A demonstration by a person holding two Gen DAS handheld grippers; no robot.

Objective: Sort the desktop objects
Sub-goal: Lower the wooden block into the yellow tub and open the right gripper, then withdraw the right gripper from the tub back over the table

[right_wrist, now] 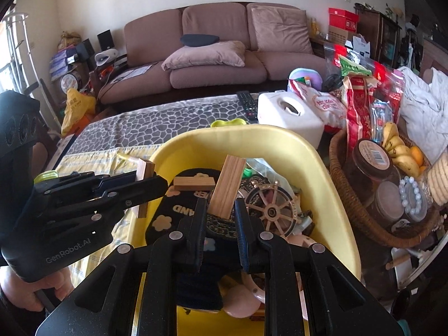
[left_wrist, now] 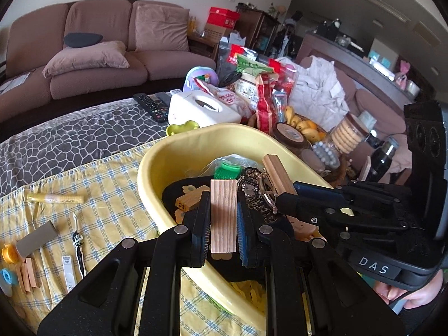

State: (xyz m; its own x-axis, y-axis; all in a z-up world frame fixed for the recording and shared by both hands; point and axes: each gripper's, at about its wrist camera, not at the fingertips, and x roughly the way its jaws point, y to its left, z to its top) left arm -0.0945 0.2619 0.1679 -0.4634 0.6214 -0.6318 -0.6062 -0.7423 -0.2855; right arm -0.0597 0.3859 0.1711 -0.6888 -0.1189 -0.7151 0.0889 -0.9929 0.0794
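Wooden blocks: one [left_wrist: 223,219] pinched in left hand-held gripper [left_wrist: 223,240], one [right_wrist: 227,187] in right hand-held gripper [right_wrist: 221,224], both over the yellow tub [right_wrist: 330,168] | risk: blocks bump together, slip, and drop back into the tub.

A: How do the two stand?
B: The black left gripper [left_wrist: 223,218] clamps a pale wooden block [left_wrist: 223,218], tilted downward.
A: And the other?
B: The black right gripper [right_wrist: 221,210] likewise grips a light wooden block [right_wrist: 226,186]; a hand [right_wrist: 33,291] holds each.
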